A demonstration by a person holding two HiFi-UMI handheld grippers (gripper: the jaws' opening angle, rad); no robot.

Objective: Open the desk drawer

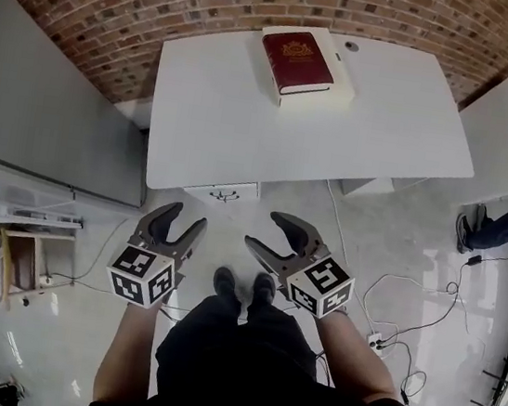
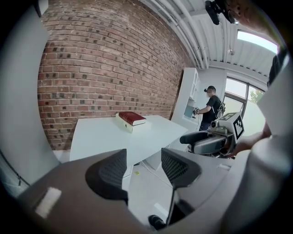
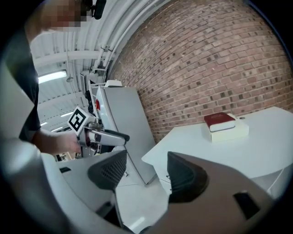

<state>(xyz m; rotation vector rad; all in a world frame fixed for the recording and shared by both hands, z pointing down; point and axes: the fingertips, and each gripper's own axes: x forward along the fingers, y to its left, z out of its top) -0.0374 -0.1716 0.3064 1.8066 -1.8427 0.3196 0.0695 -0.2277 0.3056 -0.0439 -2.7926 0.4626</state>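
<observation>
- Grey jaws of the left claw are standing apart, with only floor showing between the ribbed pads; it is gripping nothing.
- Right claw is gaping the same way, with nothing between its jaws either.
- Both claws are hovering side by side low in front of the person, above the shoes and well apart from the desk.
- Drawer is sitting under the desk's near edge, towards its left corner. Its dark handle is going untouched, and the front is looking fully shut.
- Judging from this, the task is not yet getting under way, and 0 of its steps are showing as done. Reaching in, closing 1 claw on the handle and pulling back toward the person are all waiting to be done.
- Near the desk's far edge, a red book is lying on a white box; neither is looking likely to hinder the pull.
- Head view is giving what the 2 gripper views are not giving clearly: the drawer front with its handle, plus cables trailing over the floor at the right.
- Left gripper view alone is showing a second person standing far off by a white cabinet. Head view is catching only legs at its right edge, and I cannot tell whether they are that person's.
- Right gripper view is showing the grey panel rising beside the desk, and each gripper view is catching the other claw off to its side.
</observation>
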